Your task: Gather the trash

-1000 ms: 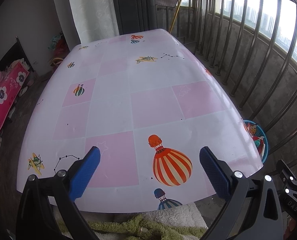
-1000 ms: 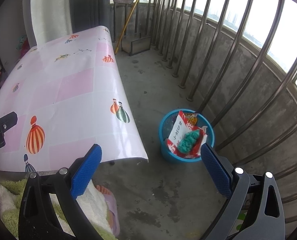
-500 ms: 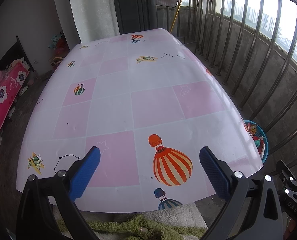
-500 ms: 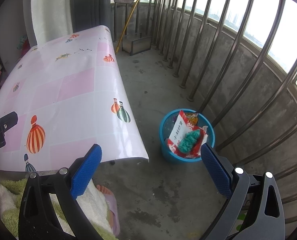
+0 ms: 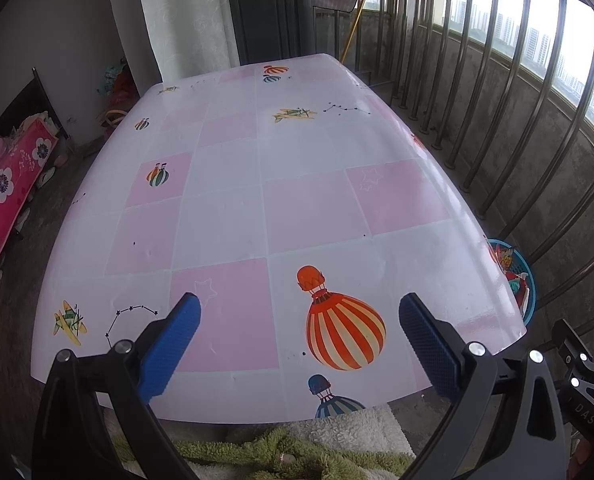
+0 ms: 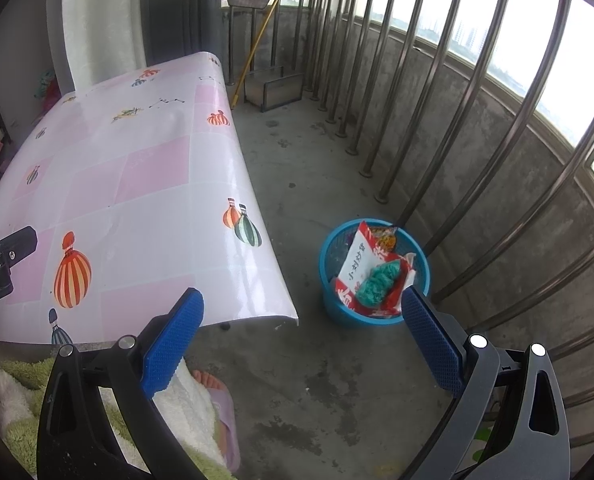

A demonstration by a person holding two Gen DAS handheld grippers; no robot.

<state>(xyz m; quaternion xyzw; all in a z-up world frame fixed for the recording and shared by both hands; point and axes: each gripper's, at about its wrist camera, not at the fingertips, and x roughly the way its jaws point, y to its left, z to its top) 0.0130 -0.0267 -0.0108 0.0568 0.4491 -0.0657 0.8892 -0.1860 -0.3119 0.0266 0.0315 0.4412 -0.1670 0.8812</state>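
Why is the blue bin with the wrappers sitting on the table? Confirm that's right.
Not right. The blue bin with the wrappers stands on the concrete floor beside the table, near the railing bars, not on the table. The right wrist view shows it plainly; the left wrist view shows only its rim past the table's edge.

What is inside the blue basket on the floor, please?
The blue basket holds a red-and-white snack wrapper, a crumpled green piece lying on it, and an orange packet behind. Whatever lies beneath them is covered.
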